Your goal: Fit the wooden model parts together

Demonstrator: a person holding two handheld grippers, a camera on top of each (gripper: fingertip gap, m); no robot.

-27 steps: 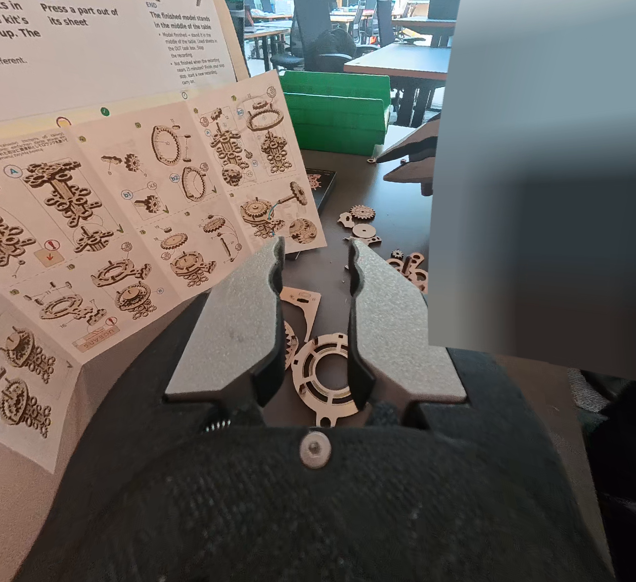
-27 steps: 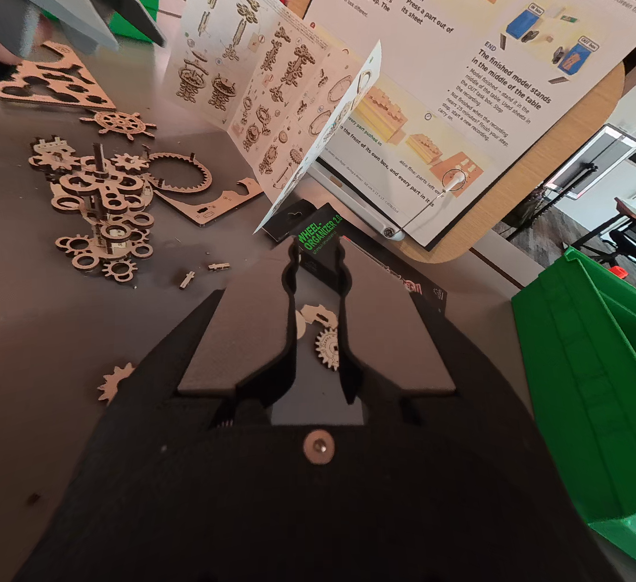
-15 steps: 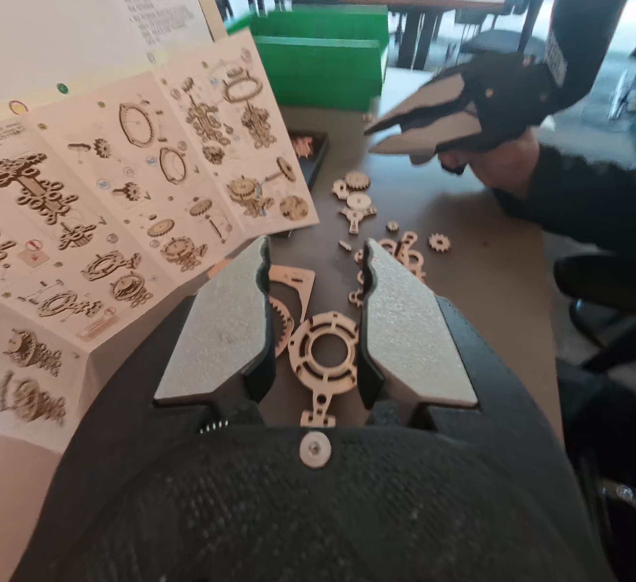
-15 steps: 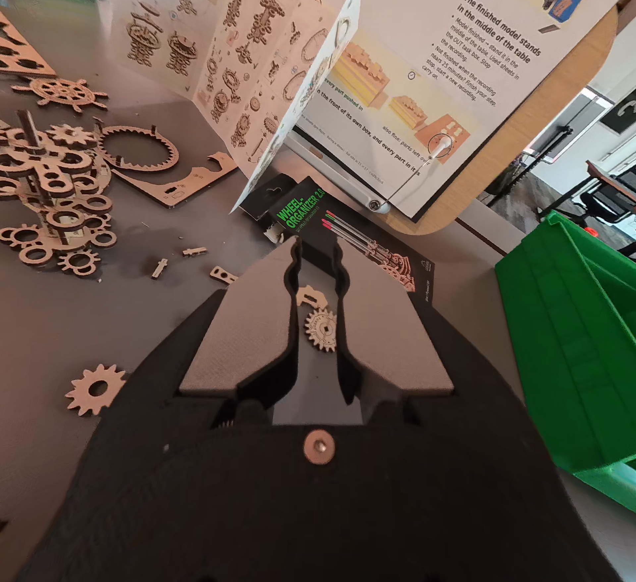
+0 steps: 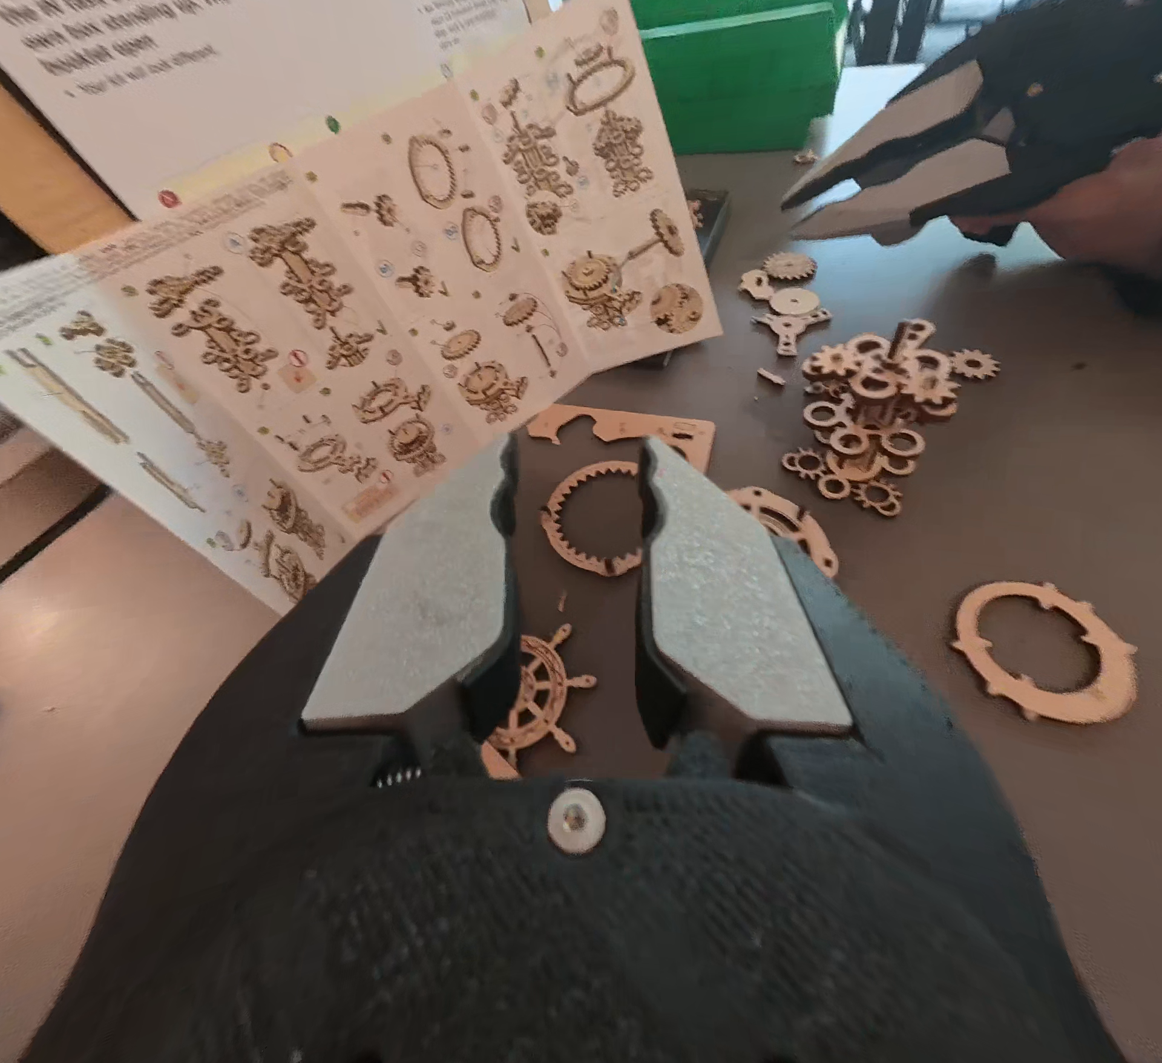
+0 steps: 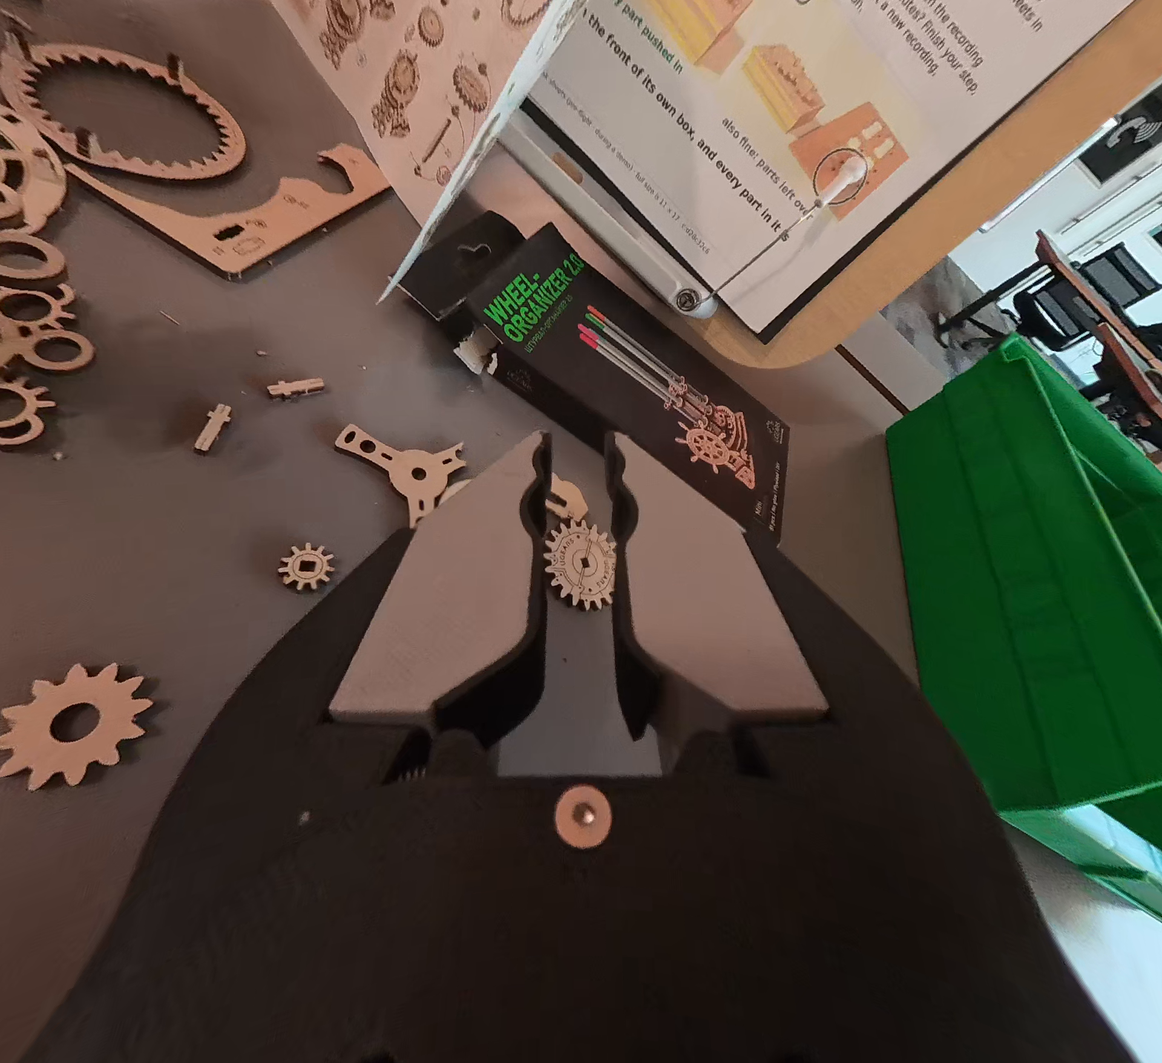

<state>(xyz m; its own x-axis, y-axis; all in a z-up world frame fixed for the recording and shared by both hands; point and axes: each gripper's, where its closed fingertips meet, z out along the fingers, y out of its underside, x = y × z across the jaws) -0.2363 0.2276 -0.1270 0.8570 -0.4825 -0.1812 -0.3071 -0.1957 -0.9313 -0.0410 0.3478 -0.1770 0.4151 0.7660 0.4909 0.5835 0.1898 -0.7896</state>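
Note:
In the left wrist view my left gripper (image 5: 575, 464) is open and empty above the table. A toothed wooden ring (image 5: 588, 520) lies between its tips. A ship's wheel part (image 5: 541, 693) lies under its base. The partly built stack of looped discs and gears (image 5: 871, 404) stands to the right. My right gripper (image 5: 802, 212) shows farther off at the upper right, held by a hand. In the right wrist view my right gripper (image 6: 577, 448) is open, low over the table, with a small engraved gear (image 6: 581, 564) lying between its fingers.
The folded instruction leaflet (image 5: 377, 303) and a poster board stand at the back. A plain ring (image 5: 1047, 652), a three-armed part (image 6: 409, 470), a large gear (image 6: 72, 725) and a small gear (image 6: 306, 566) lie loose. A black box (image 6: 629, 379) and a green bin (image 6: 1037, 593) lie on the right. My hands' fingertips stand some 25 centimeters from each other.
My left gripper has drawn back from the round frame part and now stands over the toothed ring and ship's wheel. My right gripper has come down closer around the small gear.

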